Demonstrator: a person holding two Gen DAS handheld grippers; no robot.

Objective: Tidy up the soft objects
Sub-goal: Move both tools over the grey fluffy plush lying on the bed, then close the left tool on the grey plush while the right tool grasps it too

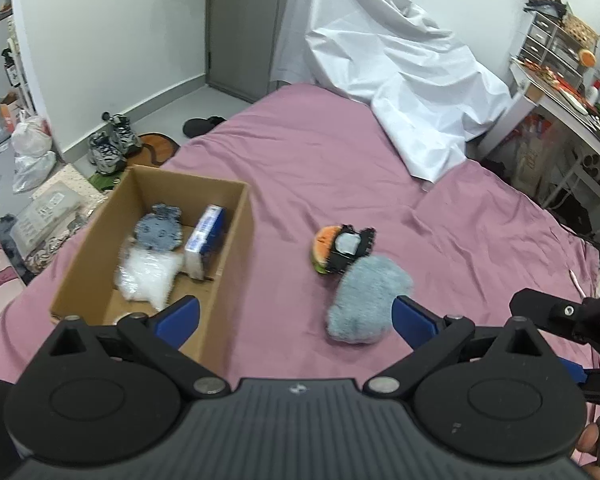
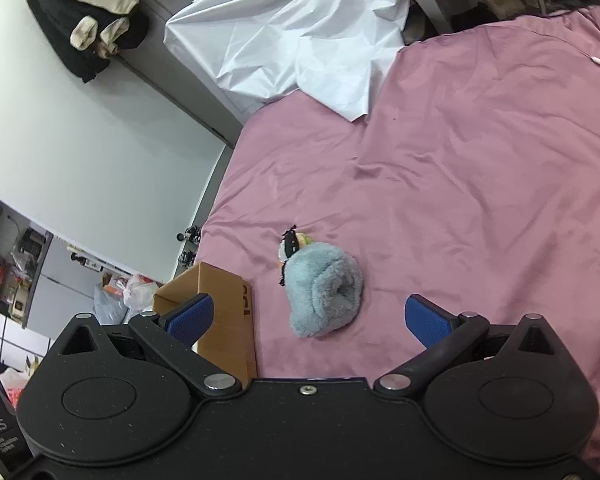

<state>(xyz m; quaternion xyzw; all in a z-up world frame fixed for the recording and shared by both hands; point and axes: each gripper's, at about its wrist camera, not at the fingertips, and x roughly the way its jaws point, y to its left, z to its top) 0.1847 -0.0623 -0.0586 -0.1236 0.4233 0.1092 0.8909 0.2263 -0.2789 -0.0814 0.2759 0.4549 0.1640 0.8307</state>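
Grey fluffy toy [image 2: 325, 294] lies on the bed [image 2: 480, 168] just ahead of the right gripper [image 2: 308, 318], between its released jaws; left gripper [image 1: 296, 320] also gapes.

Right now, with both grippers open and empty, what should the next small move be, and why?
Probably lower the right gripper onto the grey fluffy item and close. It lies loose on the pink sheet, roughly between the open fingers, beside the cardboard box.

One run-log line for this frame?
left hand-held gripper: open | right hand-held gripper: open | grey plush: on bed | box: partly filled
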